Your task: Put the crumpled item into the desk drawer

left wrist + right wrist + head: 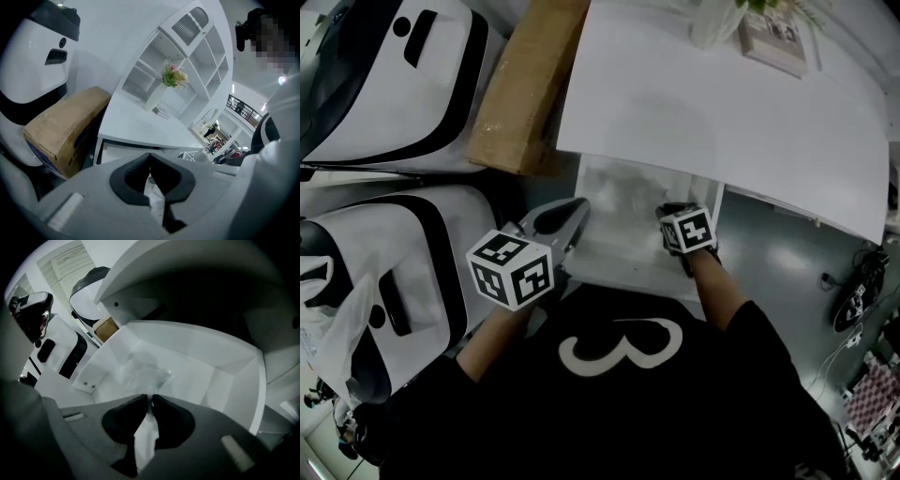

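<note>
Drawer (225,366) stands open; right hand-held gripper (151,398) clenched on edge of crumpled item (140,371), which sits just ahead of its tips inside drawer; lower until item rests, then release, I judge; left hand-held gripper (150,157) closed, empty.
</note>
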{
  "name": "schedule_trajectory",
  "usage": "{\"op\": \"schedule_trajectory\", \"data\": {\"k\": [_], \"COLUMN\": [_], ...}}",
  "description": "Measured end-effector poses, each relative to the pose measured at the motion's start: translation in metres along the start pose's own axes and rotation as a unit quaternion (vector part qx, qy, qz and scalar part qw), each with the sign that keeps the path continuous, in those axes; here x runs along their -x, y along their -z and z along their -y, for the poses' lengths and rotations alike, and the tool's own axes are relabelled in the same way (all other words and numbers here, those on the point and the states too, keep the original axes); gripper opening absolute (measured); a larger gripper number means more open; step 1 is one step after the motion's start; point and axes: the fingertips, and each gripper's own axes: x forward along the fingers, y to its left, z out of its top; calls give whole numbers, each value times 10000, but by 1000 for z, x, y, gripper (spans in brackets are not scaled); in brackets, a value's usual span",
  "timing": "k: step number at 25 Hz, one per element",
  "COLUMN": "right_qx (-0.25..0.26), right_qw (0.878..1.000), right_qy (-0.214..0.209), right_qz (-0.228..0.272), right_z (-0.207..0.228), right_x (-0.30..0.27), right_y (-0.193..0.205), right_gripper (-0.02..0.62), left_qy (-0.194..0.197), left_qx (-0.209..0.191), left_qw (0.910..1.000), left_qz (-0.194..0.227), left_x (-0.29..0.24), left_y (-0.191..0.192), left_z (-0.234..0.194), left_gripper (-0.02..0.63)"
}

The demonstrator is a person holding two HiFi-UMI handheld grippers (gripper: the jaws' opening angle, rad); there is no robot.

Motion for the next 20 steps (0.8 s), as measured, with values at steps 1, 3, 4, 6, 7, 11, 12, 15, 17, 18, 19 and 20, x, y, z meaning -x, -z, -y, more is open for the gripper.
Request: {"op": "schedule_trajectory", "data": {"k": [1, 3, 4, 6, 7, 11, 12, 15, 17, 18, 19, 20], "right_qx": [-42, -114, -148, -226, -257, -398, -428, -522, -601, -640, -672, -688], "right_qw": [10000, 9999, 9998, 9996, 9996, 9991, 9990, 9986, 9981, 9978, 9974, 9970], "right_qy": [17, 50, 61, 58, 35, -81, -95, -114, -133, -164, -215, -283], "right_qz": [-24, -59, -78, -125, -136, -130, -122, -56, 36, 89, 152, 231], "right_z": [1, 3, 4, 3, 2, -2, -3, 0, 2, 1, 1, -1], "right_x": [-3, -7, -9, -14, -15, -21, -21, -16, -10, -6, -2, 3], "right_y": [1, 1, 1, 3, 3, 4, 4, 1, -2, -3, -5, -7], "right_gripper": [51, 55, 57, 62, 67, 114, 115, 137, 162, 174, 186, 201], "left_qy": [5, 26, 41, 71, 84, 134, 151, 181, 187, 190, 197, 210], "left_qx": [9, 13, 9, 2, -6, -69, -83, -118, -140, -147, -144, -132], "left_qw": [10000, 10000, 10000, 9999, 9999, 9996, 9995, 9995, 9996, 9996, 9996, 9996], "left_qz": [-20, -56, -77, -119, -144, -251, -253, -209, -181, -171, -159, -146], "left_x": [0, -1, -2, -2, -2, -6, -7, -7, -4, -3, -1, 0], "left_y": [0, -2, -2, -1, -1, 0, -2, -6, -8, -8, -8, -8], "left_z": [-3, -9, -11, -16, -19, -29, -30, -32, -32, -32, -32, -31], "left_gripper": [8, 8, 8, 8, 8, 8, 8, 8, 8, 8, 8, 8]}}
